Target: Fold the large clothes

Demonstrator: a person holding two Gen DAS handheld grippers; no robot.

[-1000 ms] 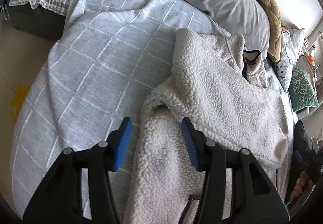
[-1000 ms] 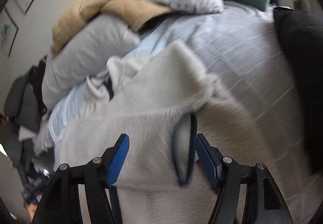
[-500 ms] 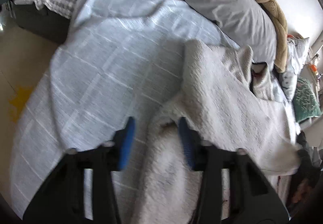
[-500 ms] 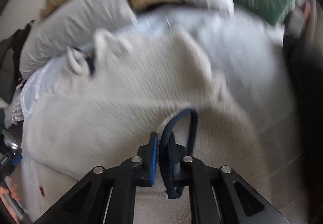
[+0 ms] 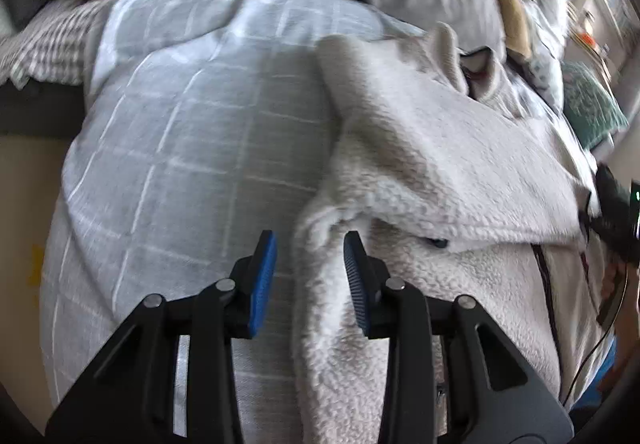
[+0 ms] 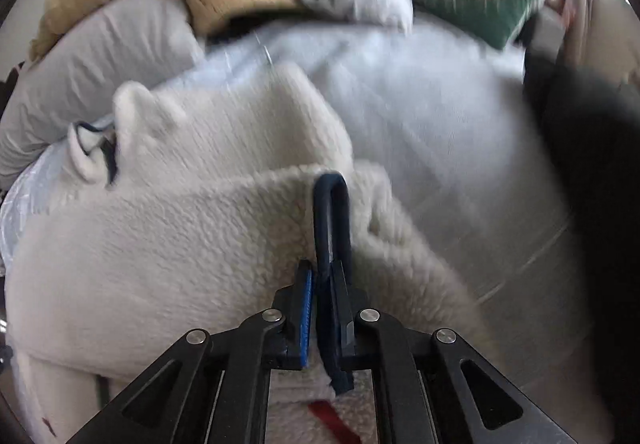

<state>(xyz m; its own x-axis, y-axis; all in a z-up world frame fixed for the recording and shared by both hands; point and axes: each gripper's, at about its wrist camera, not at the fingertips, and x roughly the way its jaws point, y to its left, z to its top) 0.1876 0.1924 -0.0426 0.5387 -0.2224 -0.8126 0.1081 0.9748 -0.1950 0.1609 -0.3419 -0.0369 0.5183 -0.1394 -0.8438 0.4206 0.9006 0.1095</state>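
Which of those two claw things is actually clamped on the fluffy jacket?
The right gripper: its jaws are pinched shut on the fleece jacket's dark-trimmed edge. The left gripper is open, its blue pads straddling the jacket's edge without squeezing.

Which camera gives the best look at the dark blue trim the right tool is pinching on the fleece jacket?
The right wrist view: the dark blue trim loop of the cream fleece jacket stands centred, clamped in the right tool. The left wrist view shows the jacket and the right tool only small at the frame's right edge; the trim there is indistinct.
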